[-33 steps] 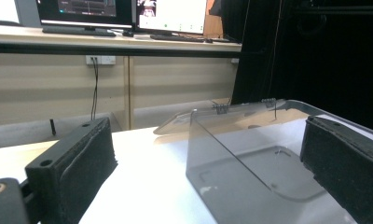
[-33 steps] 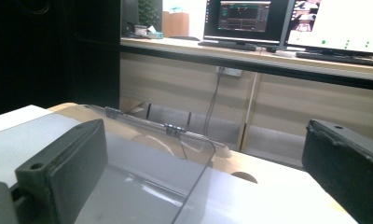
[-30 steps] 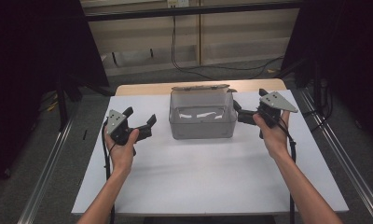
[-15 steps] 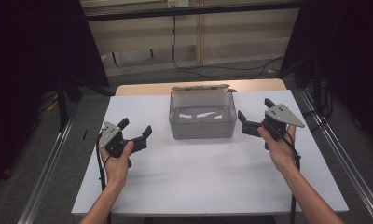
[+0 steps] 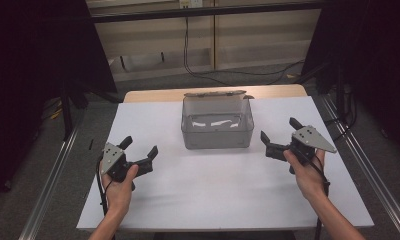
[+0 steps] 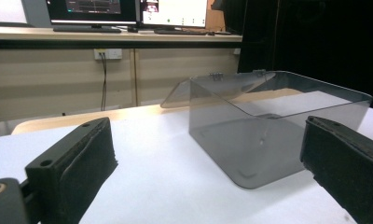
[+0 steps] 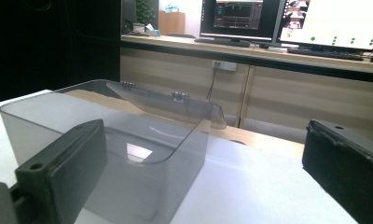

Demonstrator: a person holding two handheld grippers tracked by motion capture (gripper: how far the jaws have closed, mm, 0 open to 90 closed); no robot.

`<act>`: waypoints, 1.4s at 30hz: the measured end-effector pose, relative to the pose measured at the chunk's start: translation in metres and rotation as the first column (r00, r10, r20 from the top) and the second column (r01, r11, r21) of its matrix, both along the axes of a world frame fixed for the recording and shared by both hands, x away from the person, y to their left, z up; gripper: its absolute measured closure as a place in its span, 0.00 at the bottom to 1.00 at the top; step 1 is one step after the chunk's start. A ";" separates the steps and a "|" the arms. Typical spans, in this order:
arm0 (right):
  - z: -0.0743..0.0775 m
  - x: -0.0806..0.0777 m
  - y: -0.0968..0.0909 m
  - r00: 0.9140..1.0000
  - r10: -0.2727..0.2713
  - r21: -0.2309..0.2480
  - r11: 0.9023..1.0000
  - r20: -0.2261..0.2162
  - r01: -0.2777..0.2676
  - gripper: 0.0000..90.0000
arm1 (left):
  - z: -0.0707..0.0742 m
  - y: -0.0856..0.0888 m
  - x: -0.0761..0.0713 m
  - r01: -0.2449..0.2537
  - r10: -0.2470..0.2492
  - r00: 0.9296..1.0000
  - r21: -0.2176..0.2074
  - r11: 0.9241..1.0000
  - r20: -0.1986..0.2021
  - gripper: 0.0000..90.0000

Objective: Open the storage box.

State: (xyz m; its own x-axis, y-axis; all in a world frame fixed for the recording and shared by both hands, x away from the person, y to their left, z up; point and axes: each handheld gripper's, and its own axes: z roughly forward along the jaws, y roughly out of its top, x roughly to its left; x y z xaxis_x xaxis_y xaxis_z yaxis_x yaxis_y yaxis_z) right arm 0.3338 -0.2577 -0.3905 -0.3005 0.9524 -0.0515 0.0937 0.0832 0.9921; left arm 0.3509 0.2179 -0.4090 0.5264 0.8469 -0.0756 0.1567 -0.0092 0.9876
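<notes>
A clear smoky plastic box (image 5: 217, 125) stands at the back middle of the white table (image 5: 223, 185), its hinged lid (image 5: 215, 93) folded back behind it. The box looks empty. My left gripper (image 5: 138, 147) is held at the front left of the table, open, with nothing between its jaws. My right gripper (image 5: 278, 130) hovers to the right of the box, open and empty as well. The box (image 6: 273, 126) stands ahead and right in the left gripper view. In the right gripper view the box (image 7: 114, 140) is ahead and left.
Metal rails (image 5: 53, 180) run along both sides of the table. A wooden edge (image 5: 153, 95) shows behind the white sheet. Desks with monitors (image 7: 287, 21) stand farther back. Cables (image 5: 203, 70) lie on the floor beyond the table.
Both grippers have drawn back from the sides of the box toward the front of the table and lower. The box has not moved.
</notes>
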 end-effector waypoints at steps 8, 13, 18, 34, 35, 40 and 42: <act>-0.005 -0.020 -0.006 1.000 -0.026 0.018 1.000 0.017 0.026 0.00 | -0.009 0.009 -0.013 -0.012 0.012 1.000 -0.001 1.000 -0.022 0.03; -0.012 -0.032 -0.009 0.999 -0.036 0.013 0.999 0.008 0.035 0.00 | -0.012 0.012 -0.022 -0.006 0.006 0.999 0.006 1.000 -0.031 0.03; -0.019 -0.042 -0.018 0.999 -0.053 -0.001 0.999 -0.008 0.053 0.00 | -0.015 0.017 -0.030 -0.030 0.030 0.999 0.018 0.999 -0.043 0.04; -0.034 -0.071 -0.037 0.994 -0.101 -0.015 0.995 -0.043 0.101 0.00 | -0.024 0.020 -0.052 -0.020 0.023 0.998 0.059 0.998 -0.060 0.04; -0.035 -0.072 -0.038 0.993 -0.105 -0.018 0.994 -0.046 0.104 0.00 | -0.025 0.020 -0.054 -0.021 0.025 0.998 0.061 0.998 -0.063 0.04; -0.038 -0.082 -0.042 0.994 -0.094 -0.027 0.995 -0.056 0.093 0.01 | -0.031 0.022 -0.059 -0.035 0.041 0.996 0.074 0.997 -0.076 0.04; -0.041 -0.086 -0.043 0.993 -0.099 -0.035 0.995 -0.059 0.097 0.01 | -0.033 0.023 -0.059 -0.044 0.048 0.995 0.049 0.998 -0.082 0.04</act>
